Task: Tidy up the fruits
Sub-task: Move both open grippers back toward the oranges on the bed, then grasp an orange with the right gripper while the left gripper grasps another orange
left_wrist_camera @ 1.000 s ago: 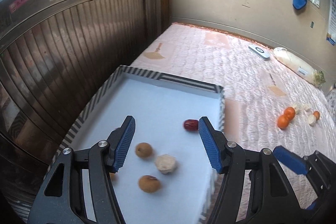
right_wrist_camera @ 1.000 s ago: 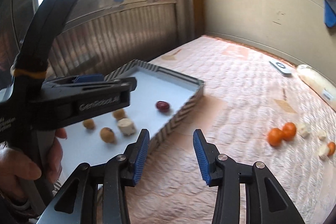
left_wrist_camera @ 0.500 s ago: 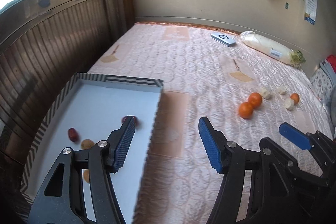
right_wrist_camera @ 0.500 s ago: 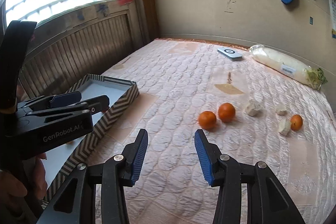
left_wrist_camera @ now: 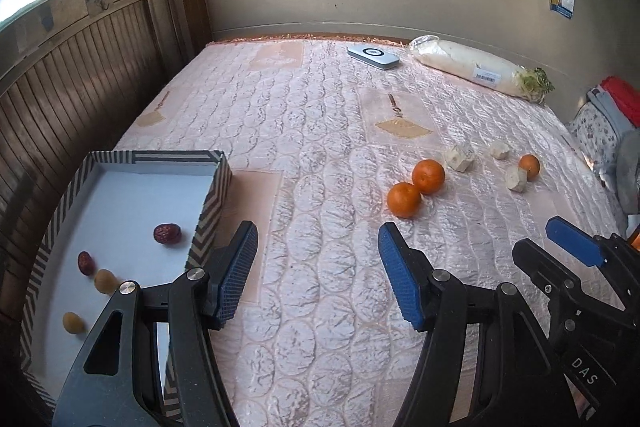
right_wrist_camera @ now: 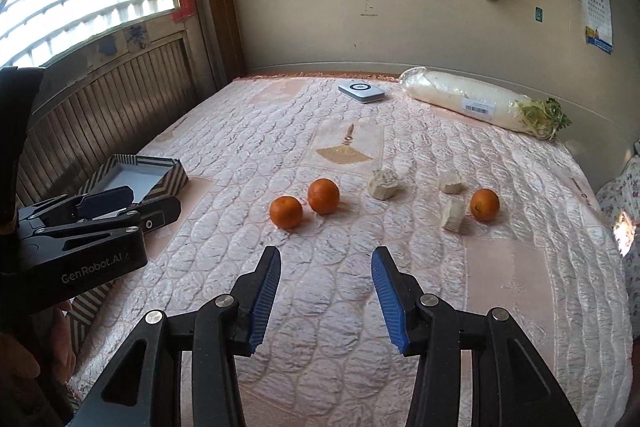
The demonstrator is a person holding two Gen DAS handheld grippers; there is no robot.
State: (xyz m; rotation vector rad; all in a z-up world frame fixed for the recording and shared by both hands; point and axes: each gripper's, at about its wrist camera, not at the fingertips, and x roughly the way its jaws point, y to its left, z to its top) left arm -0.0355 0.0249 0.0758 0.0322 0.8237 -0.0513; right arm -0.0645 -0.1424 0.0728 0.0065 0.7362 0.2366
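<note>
A striped tray lies at the left of the quilted bed and holds two red dates and two yellowish round fruits. Two oranges touch each other on the quilt, and a third orange lies further right among white chunks. My left gripper hangs open over bare quilt, between the tray and the orange pair. My right gripper is open and empty, just short of the orange pair. The third orange sits to the right of it.
A wrapped white radish and a flat white device lie at the far edge by the wall. Wooden panelling runs along the left side. Folded cloth sits at the right edge. A hand holds the left gripper.
Both grippers have swung right, away from the tray and toward the oranges. The tray has slid to the left edge of both views. Nothing was picked up.
</note>
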